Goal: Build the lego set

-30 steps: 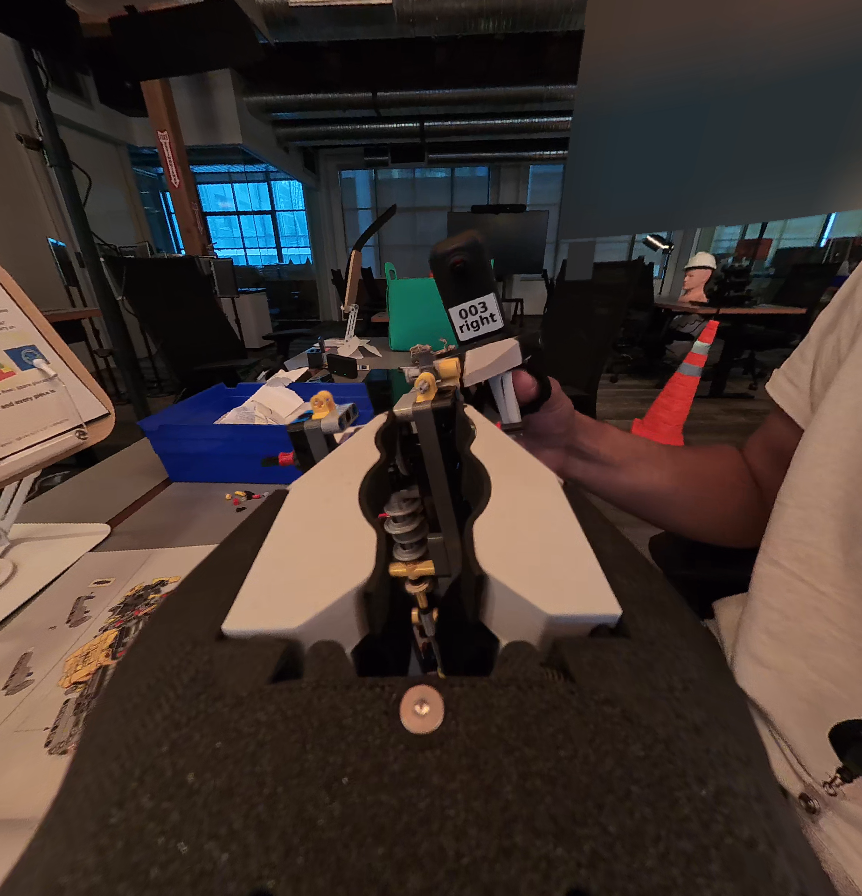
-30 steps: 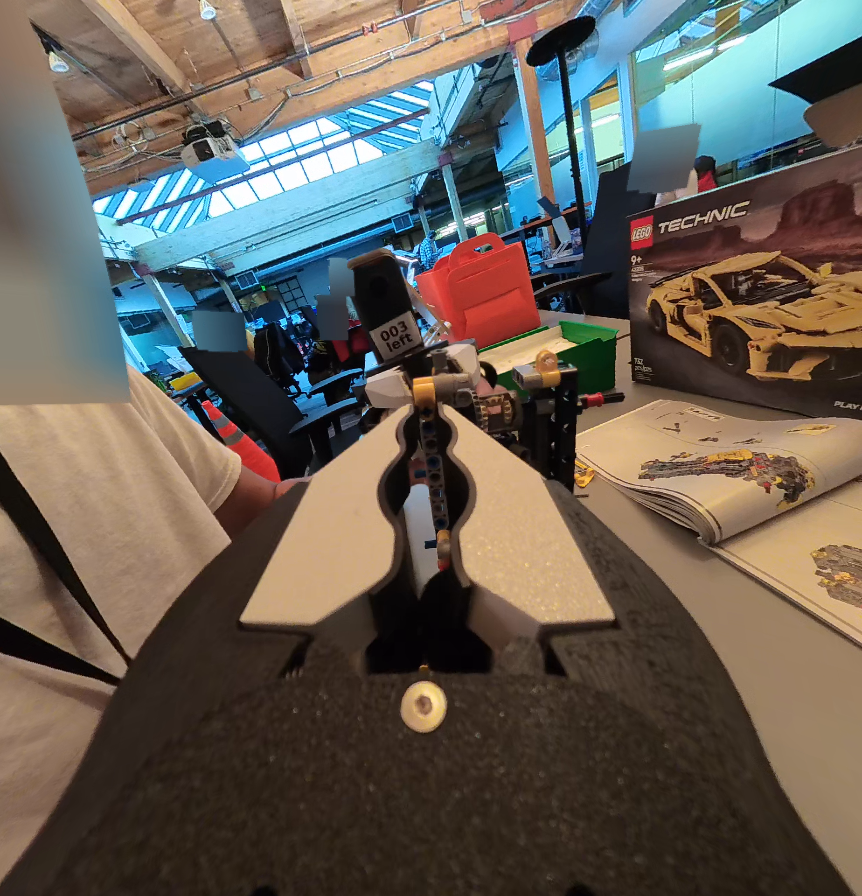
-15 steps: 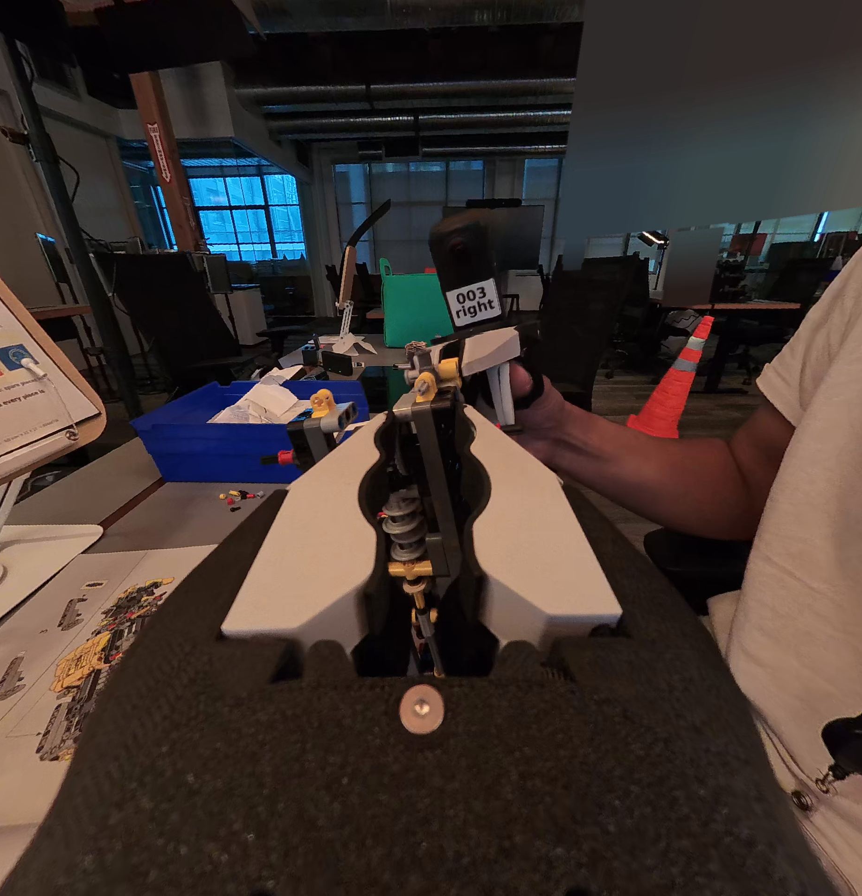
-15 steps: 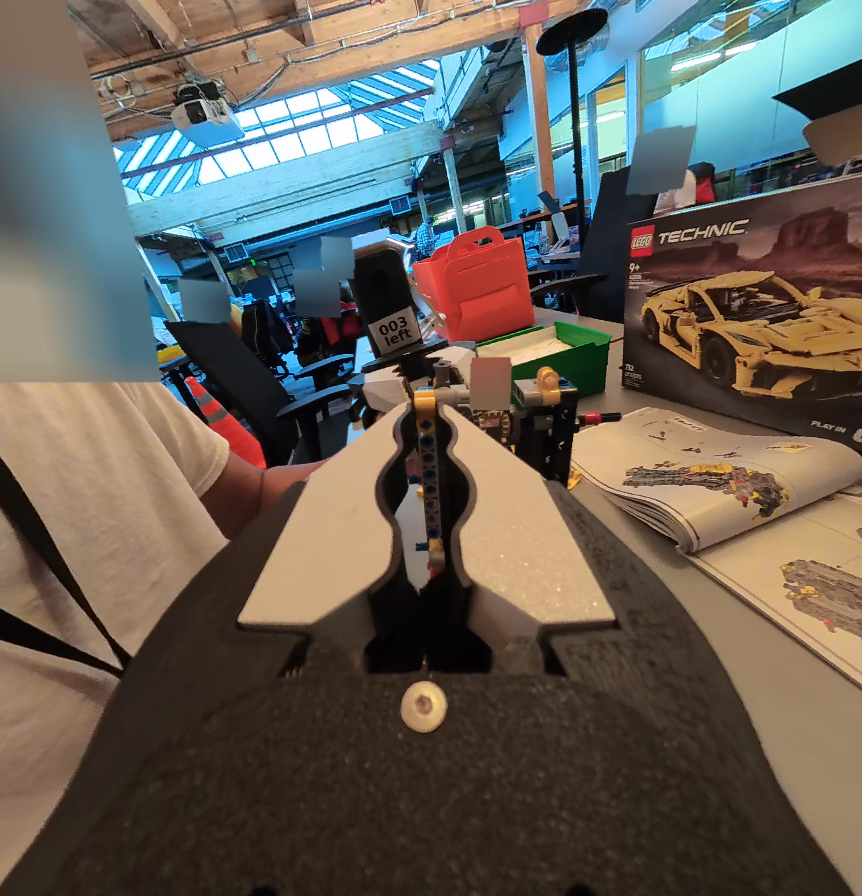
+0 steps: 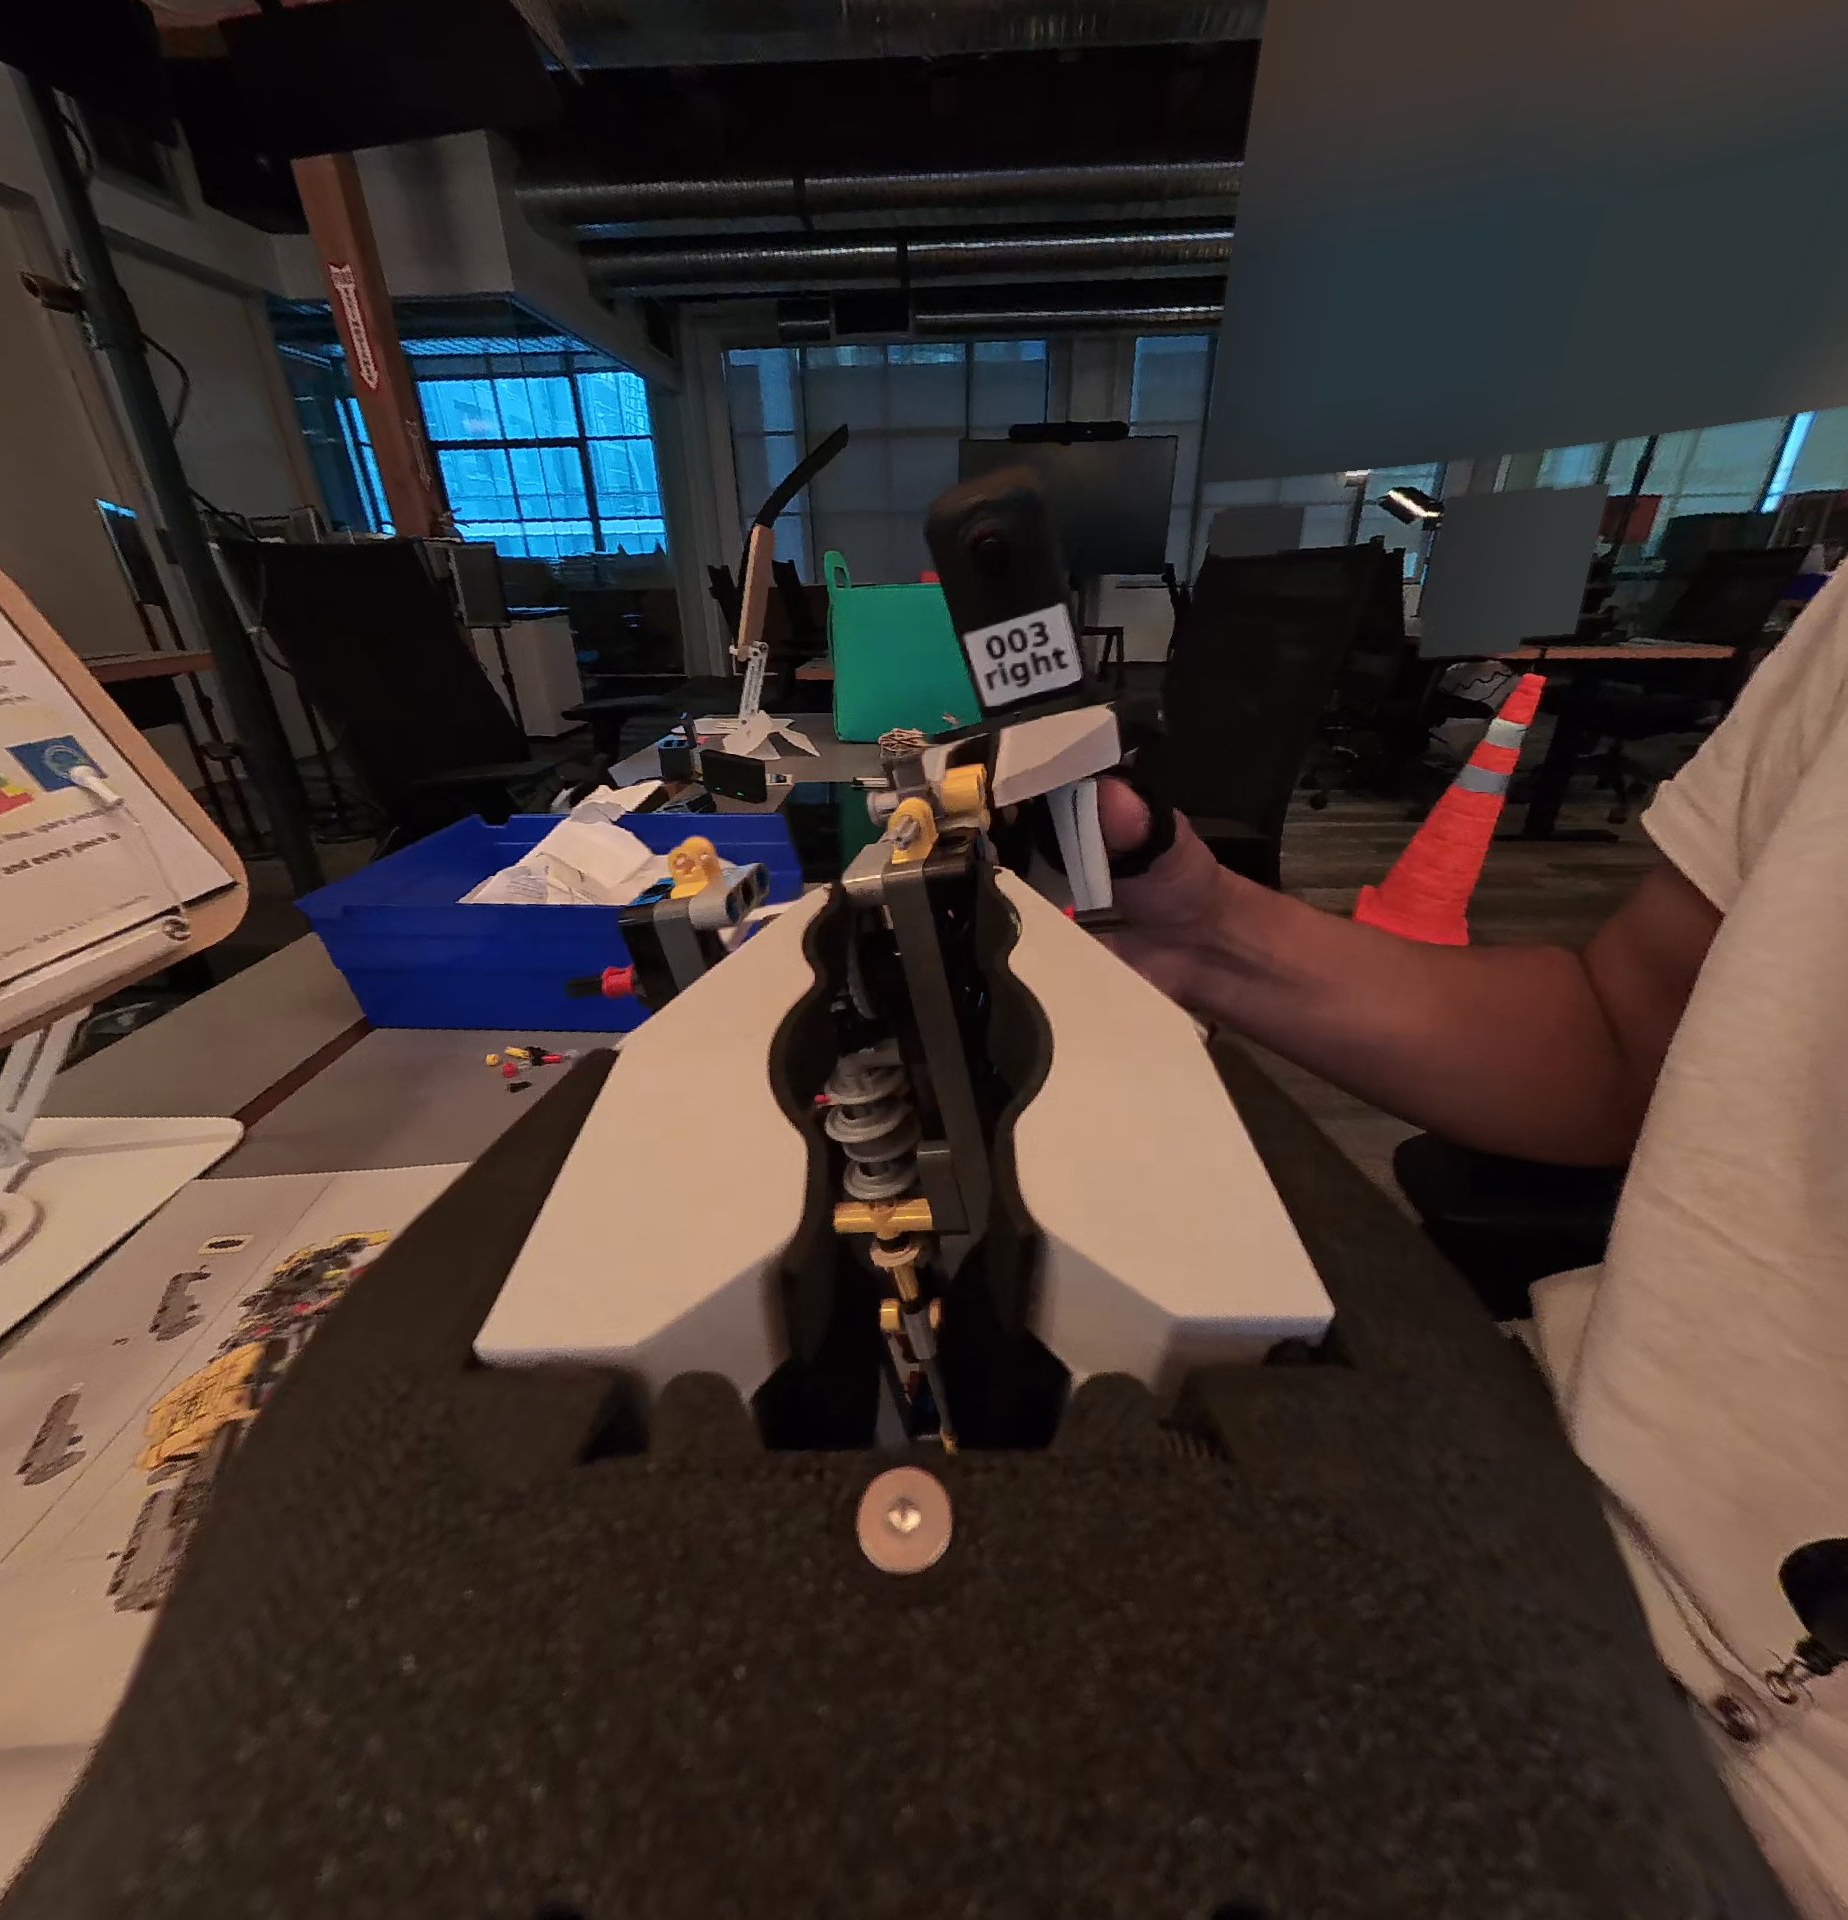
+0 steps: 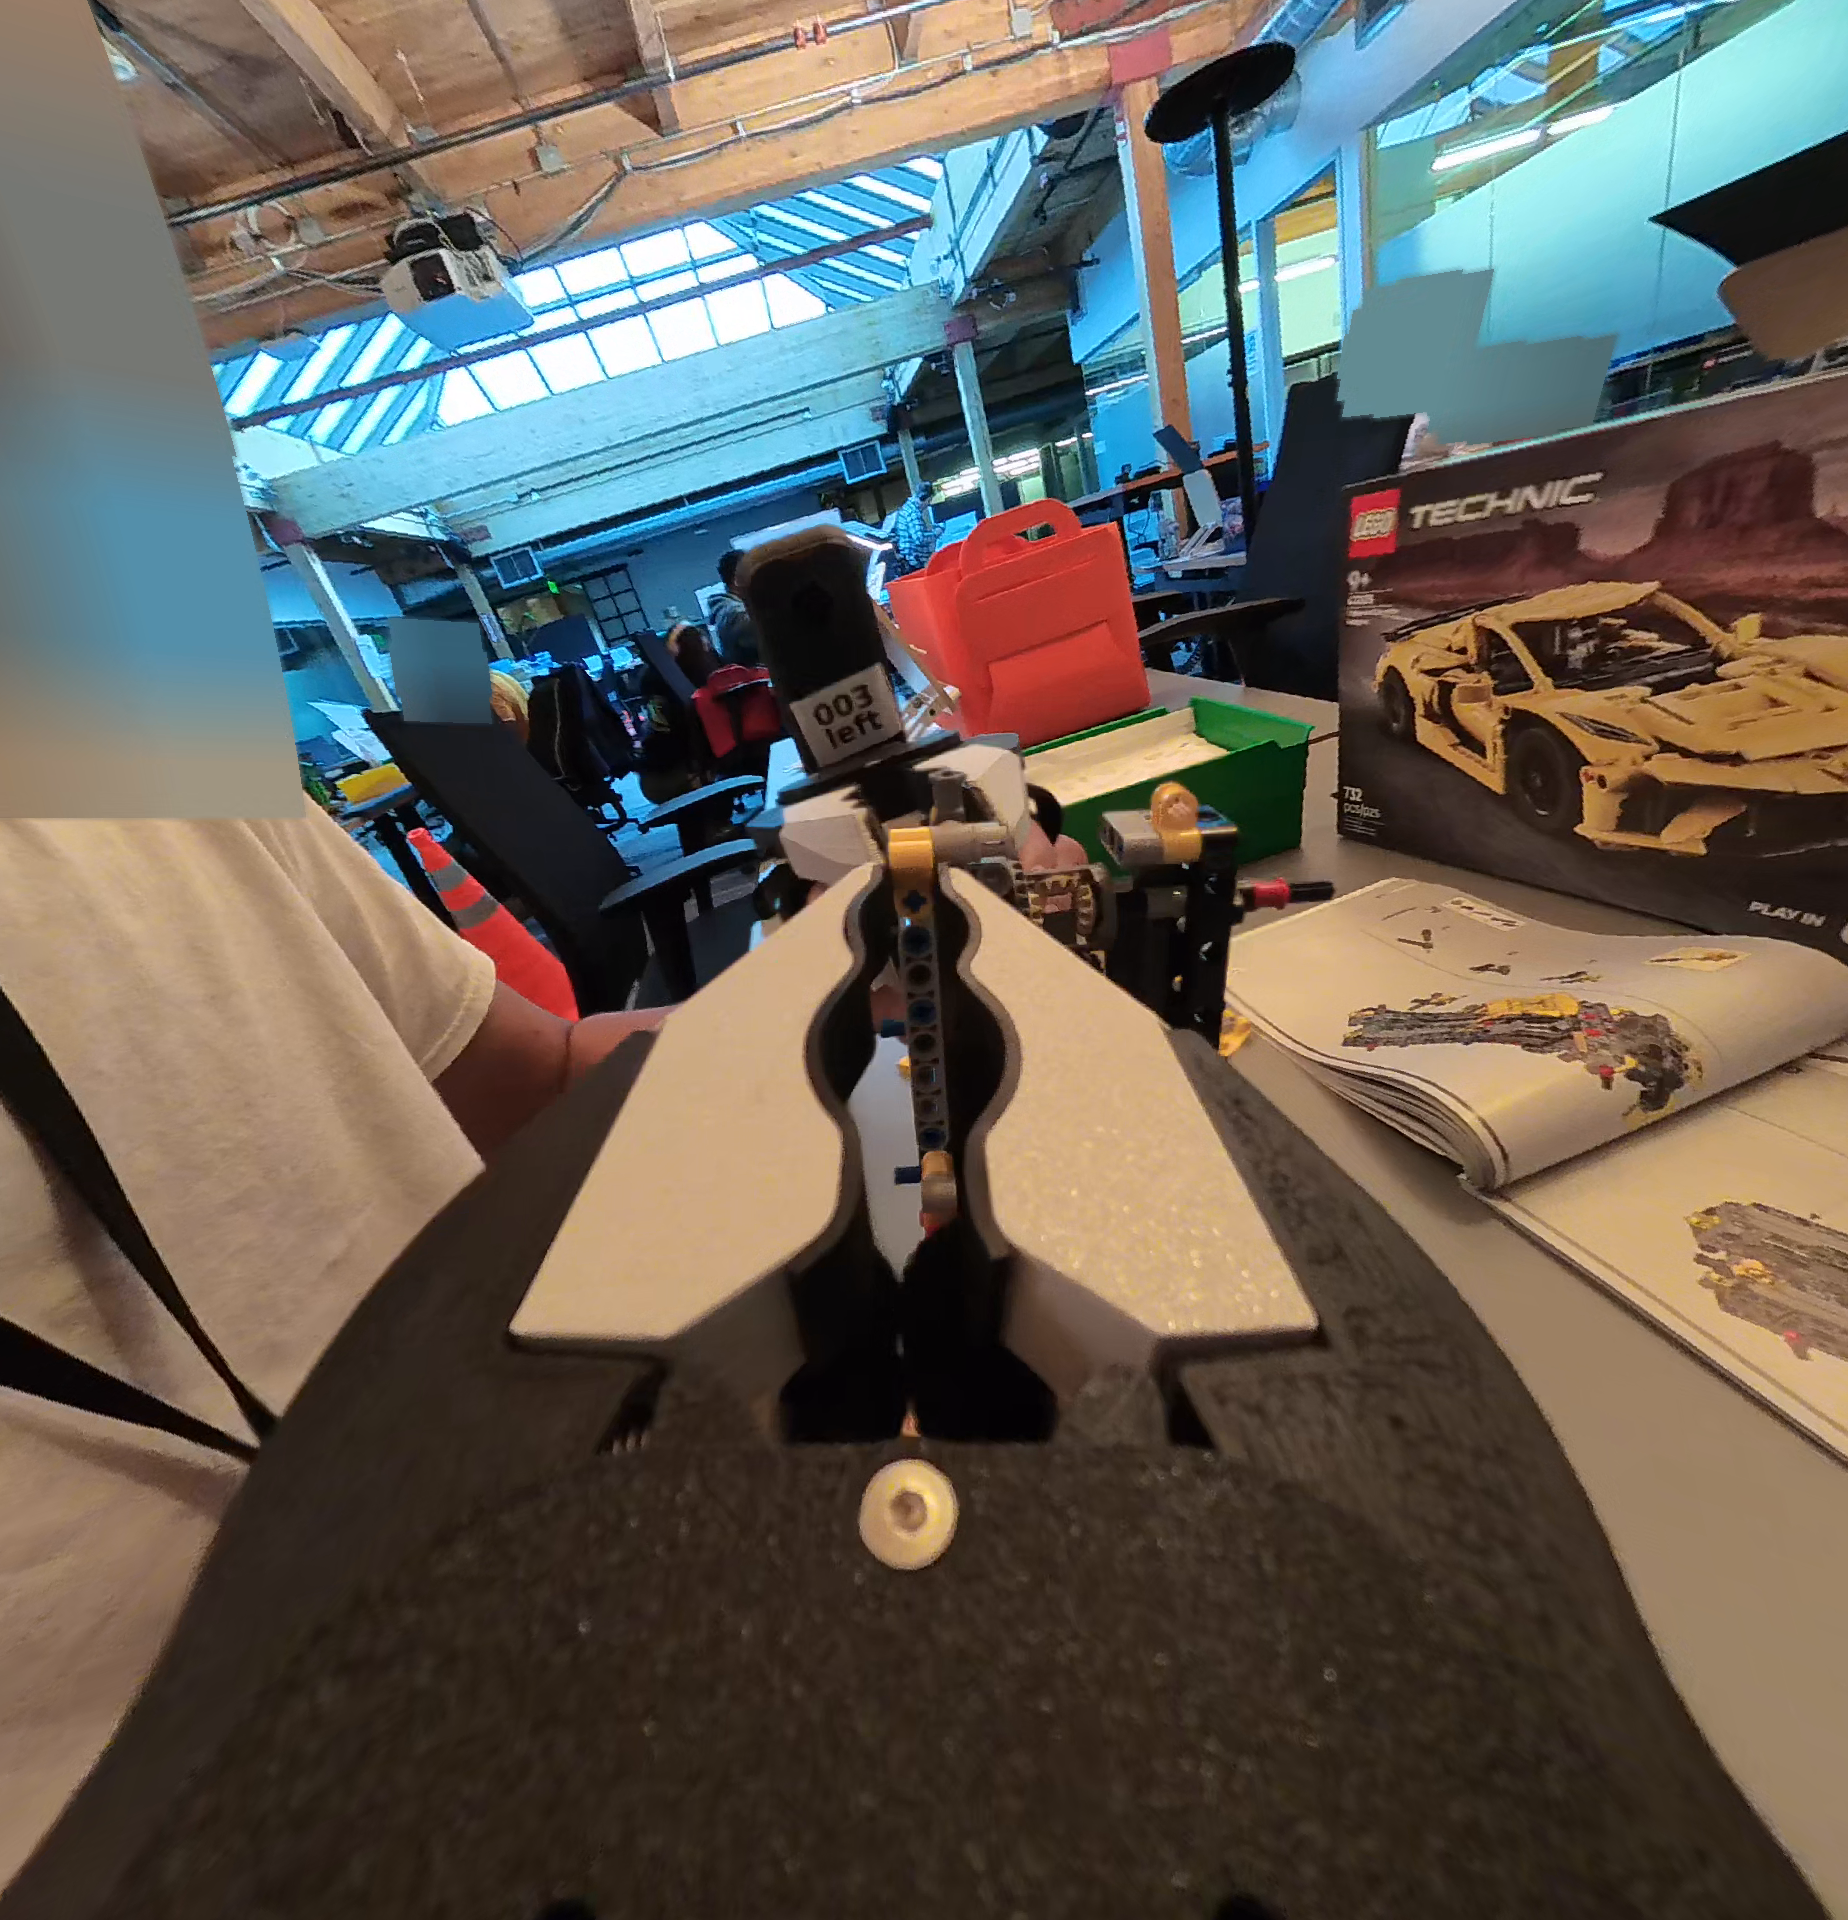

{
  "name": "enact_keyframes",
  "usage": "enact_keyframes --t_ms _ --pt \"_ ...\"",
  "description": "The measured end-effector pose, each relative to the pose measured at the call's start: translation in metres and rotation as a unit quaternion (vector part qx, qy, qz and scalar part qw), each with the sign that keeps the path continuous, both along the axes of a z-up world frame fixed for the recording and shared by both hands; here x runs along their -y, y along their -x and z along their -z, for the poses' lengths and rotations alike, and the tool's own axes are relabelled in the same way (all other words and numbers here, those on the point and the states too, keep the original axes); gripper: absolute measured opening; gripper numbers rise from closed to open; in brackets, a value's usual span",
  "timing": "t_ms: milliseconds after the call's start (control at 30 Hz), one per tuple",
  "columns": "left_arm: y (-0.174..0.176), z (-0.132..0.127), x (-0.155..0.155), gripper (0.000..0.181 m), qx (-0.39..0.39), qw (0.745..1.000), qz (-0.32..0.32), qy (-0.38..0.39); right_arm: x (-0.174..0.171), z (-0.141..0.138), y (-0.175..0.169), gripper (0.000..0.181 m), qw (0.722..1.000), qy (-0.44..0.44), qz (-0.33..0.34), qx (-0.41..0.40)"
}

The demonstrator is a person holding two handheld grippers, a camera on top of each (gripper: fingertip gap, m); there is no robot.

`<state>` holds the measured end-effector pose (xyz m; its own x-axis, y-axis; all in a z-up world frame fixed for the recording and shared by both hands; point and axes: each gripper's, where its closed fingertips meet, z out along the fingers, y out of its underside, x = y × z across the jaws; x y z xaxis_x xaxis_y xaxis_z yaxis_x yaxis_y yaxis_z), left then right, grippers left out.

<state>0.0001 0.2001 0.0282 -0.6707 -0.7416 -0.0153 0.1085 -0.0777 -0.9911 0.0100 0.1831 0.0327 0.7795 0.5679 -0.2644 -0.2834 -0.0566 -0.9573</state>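
Held above the grey desk [image 6: 1522,1455], the dark grey lego frame with coil spring [image 5: 904,1049] is clamped by the left tongs [image 5: 904,914], while the right tongs [image 6: 925,914], closed on a thin studded grey beam [image 6: 925,1039], should probably press squarely without twisting.

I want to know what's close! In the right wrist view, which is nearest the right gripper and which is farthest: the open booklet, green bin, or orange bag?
1. Open booklet: nearest, lying on the table to the right of the right gripper.
2. Green bin: farther back, ahead and slightly right.
3. Orange bag: farthest, behind the bin.
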Motion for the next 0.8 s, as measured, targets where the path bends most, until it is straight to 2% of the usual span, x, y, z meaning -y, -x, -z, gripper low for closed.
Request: enact_keyframes --t_ms 100,233,267,333,467,567,633,700,733,800 --pt "-0.002 0.000 -0.002 0.025 0.001 1.000 -0.015 -0.005 -0.003 0.000 -0.002 0.006 1.000 0.005 0.003 -0.010" --pt "0.007 0.001 -0.008 0.025 -0.009 1.000 -0.004 -0.008 -0.008 -0.001 0.006 0.007 1.000 -0.001 -0.006 -0.020" --pt "0.009 0.001 -0.012 0.025 -0.011 1.000 -0.008 -0.012 -0.010 0.003 0.006 0.012 1.000 -0.001 0.005 -0.005" --pt "0.015 0.002 -0.023 0.025 -0.018 0.999 -0.024 -0.018 -0.013 0.022 0.005 0.036 0.998 0.025 0.027 0.044" --pt "0.032 0.007 -0.048 0.025 -0.034 0.998 -0.049 -0.017 -0.019 0.059 0.005 0.051 0.984 0.074 0.052 0.151" --pt "0.047 0.012 -0.060 0.025 -0.044 0.997 -0.058 -0.013 -0.016 0.086 0.000 0.062 0.977 0.129 0.044 0.167" --pt "0.059 0.017 -0.066 0.025 -0.052 0.997 -0.063 -0.013 -0.012 0.120 -0.008 0.080 0.969 0.185 0.042 0.160" --pt "0.071 0.022 -0.071 0.025 -0.057 0.996 -0.062 -0.012 -0.015 0.144 -0.002 0.087 0.964 0.211 0.029 0.162" --pt "0.076 0.024 -0.073 0.025 -0.059 0.996 -0.062 -0.011 -0.021 0.146 0.007 0.090 0.964 0.202 0.020 0.172" --pt "0.082 0.029 -0.079 0.025 -0.065 0.996 -0.067 -0.005 -0.034 0.131 0.029 0.100 0.969 0.165 -0.004 0.186"
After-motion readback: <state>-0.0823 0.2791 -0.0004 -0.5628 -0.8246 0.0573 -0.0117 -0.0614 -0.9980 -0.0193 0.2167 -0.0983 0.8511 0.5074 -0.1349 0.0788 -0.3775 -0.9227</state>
